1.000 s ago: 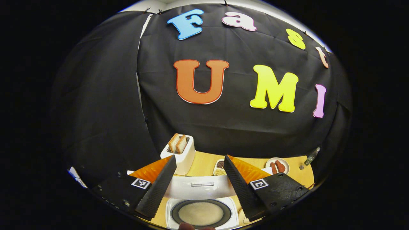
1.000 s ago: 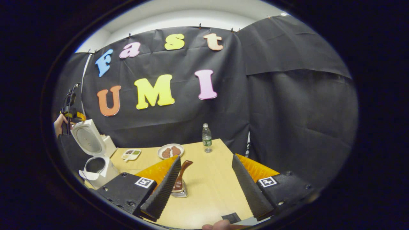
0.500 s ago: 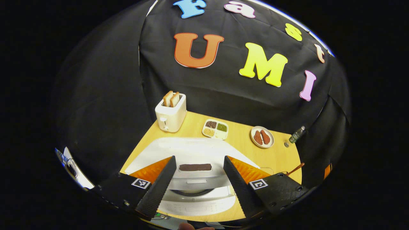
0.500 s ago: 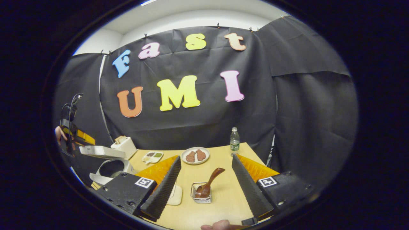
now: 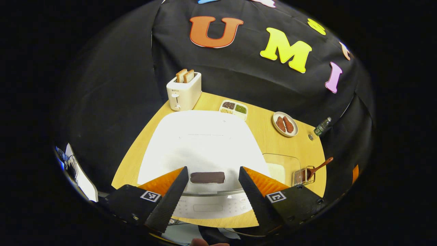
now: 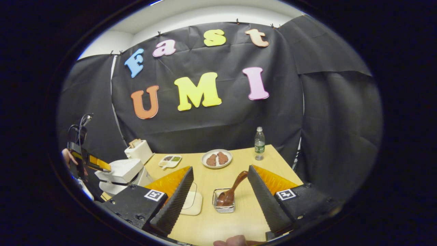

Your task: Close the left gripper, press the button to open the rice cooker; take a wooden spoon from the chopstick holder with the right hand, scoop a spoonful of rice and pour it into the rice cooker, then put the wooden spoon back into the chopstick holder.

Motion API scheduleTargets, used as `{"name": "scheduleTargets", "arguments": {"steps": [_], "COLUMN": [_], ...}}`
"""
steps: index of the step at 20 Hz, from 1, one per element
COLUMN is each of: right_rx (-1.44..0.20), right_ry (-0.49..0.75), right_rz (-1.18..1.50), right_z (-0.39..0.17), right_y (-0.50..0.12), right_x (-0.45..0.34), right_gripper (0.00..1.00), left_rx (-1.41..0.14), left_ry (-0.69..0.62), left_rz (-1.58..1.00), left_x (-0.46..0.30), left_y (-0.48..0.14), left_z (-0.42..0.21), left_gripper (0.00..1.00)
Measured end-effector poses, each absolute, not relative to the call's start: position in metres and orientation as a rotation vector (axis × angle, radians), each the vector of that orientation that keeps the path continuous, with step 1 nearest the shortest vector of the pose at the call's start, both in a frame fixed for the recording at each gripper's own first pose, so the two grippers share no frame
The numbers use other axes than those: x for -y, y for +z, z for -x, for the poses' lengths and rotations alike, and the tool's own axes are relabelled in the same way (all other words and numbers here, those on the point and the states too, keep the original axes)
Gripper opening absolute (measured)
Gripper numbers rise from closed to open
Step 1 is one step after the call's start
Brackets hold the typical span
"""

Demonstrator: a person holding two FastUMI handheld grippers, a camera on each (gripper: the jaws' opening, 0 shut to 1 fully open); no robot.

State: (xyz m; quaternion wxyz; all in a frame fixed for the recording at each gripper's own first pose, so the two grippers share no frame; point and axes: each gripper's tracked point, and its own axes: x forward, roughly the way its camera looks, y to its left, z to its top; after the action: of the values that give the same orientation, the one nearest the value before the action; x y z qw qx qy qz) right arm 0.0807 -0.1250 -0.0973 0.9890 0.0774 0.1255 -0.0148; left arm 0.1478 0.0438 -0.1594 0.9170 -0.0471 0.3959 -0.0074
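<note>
The rice cooker (image 5: 201,143) is seen lidded, the wooden spoon (image 6: 234,189) parked in its holder (image 6: 223,205); both tongs (image 5: 211,191) (image 6: 220,196) are held open, empty.

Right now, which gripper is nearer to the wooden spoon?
Right. The right gripper hangs open just before the wooden spoon in its chopstick holder. The left gripper hangs over the rice cooker, with the spoon off to its right.

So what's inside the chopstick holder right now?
The wooden spoon stands bowl-down in the wire chopstick holder, handle leaning out the top. Whether anything lies beneath the bowl cannot be seen.
</note>
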Motion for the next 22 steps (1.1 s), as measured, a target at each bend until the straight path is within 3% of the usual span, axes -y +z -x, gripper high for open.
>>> {"name": "scheduleTargets", "arguments": {"steps": [2,12,17,22], "right_rx": [-0.26,-0.278,-0.302,-0.311], "right_ry": [-0.031,-0.01,0.026,0.071], "right_rz": [-0.164,-0.164,-0.182,-0.188], "right_z": [-0.083,-0.099,-0.112,-0.126], "right_y": [-0.101,-0.109,-0.119,-0.12], "right_x": [0.128,0.123,0.119,0.127], "right_gripper": [1.0,1.0,1.0,1.0], "left_rx": [-0.842,-0.91,-0.841,-0.792], "left_ry": [-0.018,0.022,0.035,0.098], "left_rz": [0.098,0.139,-0.016,0.007], "left_x": [-0.045,-0.05,-0.051,-0.051], "left_y": [-0.172,-0.193,-0.198,-0.195], "left_z": [-0.145,-0.147,-0.144,-0.153], "left_gripper": [1.0,0.96,0.97,0.97]}}
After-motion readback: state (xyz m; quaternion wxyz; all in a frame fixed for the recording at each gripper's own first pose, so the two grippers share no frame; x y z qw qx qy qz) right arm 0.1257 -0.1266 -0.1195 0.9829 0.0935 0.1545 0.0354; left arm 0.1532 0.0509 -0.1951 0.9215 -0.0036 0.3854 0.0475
